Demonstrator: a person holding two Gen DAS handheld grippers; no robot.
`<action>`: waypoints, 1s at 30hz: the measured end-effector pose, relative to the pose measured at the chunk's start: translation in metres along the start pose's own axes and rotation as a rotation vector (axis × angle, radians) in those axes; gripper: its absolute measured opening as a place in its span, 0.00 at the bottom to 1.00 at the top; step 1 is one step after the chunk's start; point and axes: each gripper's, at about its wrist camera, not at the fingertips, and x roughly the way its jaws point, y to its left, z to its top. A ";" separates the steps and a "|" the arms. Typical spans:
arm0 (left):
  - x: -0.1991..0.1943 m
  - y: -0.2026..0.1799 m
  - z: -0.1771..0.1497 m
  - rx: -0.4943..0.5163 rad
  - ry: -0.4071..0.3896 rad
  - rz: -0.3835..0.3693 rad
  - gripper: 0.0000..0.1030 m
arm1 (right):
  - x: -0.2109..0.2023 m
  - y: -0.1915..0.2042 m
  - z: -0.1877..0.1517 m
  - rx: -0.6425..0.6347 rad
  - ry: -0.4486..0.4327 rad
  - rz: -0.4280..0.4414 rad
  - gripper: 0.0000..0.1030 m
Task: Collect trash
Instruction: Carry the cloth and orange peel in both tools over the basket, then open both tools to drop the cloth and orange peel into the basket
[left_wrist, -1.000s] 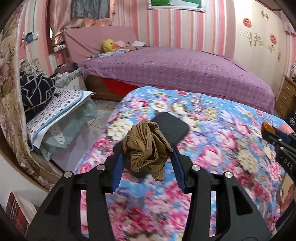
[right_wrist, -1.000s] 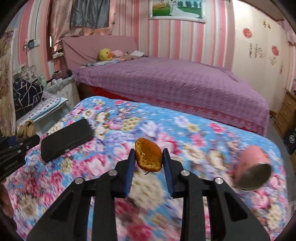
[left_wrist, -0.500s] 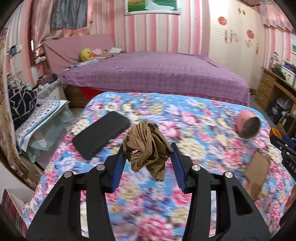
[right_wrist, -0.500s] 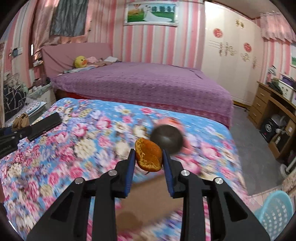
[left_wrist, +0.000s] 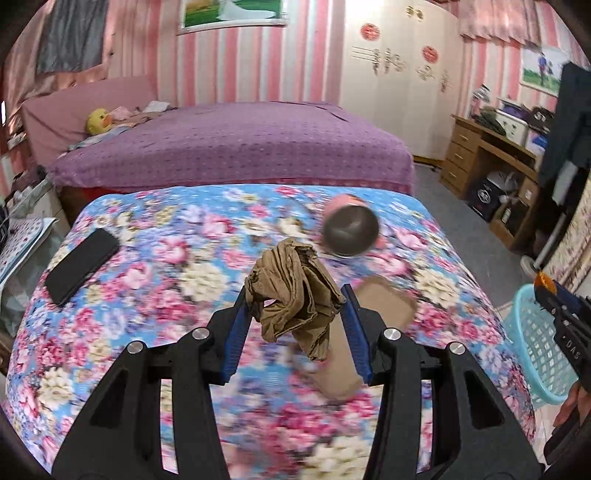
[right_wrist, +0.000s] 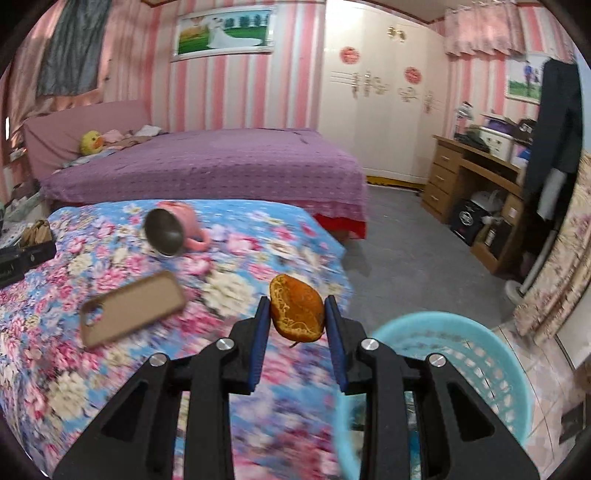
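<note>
My left gripper (left_wrist: 293, 295) is shut on a crumpled brown paper wad (left_wrist: 293, 291) and holds it above the flowered bed (left_wrist: 166, 258). My right gripper (right_wrist: 297, 308) is shut on an orange peel (right_wrist: 297, 312), held above the bed's right edge, just left of the light blue basket (right_wrist: 476, 354). The basket also shows at the right in the left wrist view (left_wrist: 535, 343), with the right gripper (left_wrist: 554, 299) beside it. The left gripper with its wad shows at the far left of the right wrist view (right_wrist: 26, 247).
On the flowered bed lie a pink mug on its side (left_wrist: 349, 229), a brown phone case (right_wrist: 133, 306) and a black phone (left_wrist: 83, 269). A purple bed (right_wrist: 207, 170) stands behind. A wooden desk (right_wrist: 476, 177) and grey floor (right_wrist: 406, 258) are to the right.
Both grippers have swung to the right with their loads. The basket has come into view, now just right of my right gripper. The black phone has slid to the left.
</note>
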 end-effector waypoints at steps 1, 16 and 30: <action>0.001 -0.011 -0.002 0.008 0.002 -0.011 0.45 | -0.002 -0.012 -0.002 0.015 -0.004 -0.009 0.29; 0.010 -0.115 -0.019 0.104 -0.032 -0.101 0.45 | -0.001 -0.088 -0.028 0.049 0.013 -0.080 0.29; 0.023 -0.244 -0.053 0.185 -0.002 -0.280 0.46 | -0.008 -0.173 -0.056 0.136 0.030 -0.171 0.29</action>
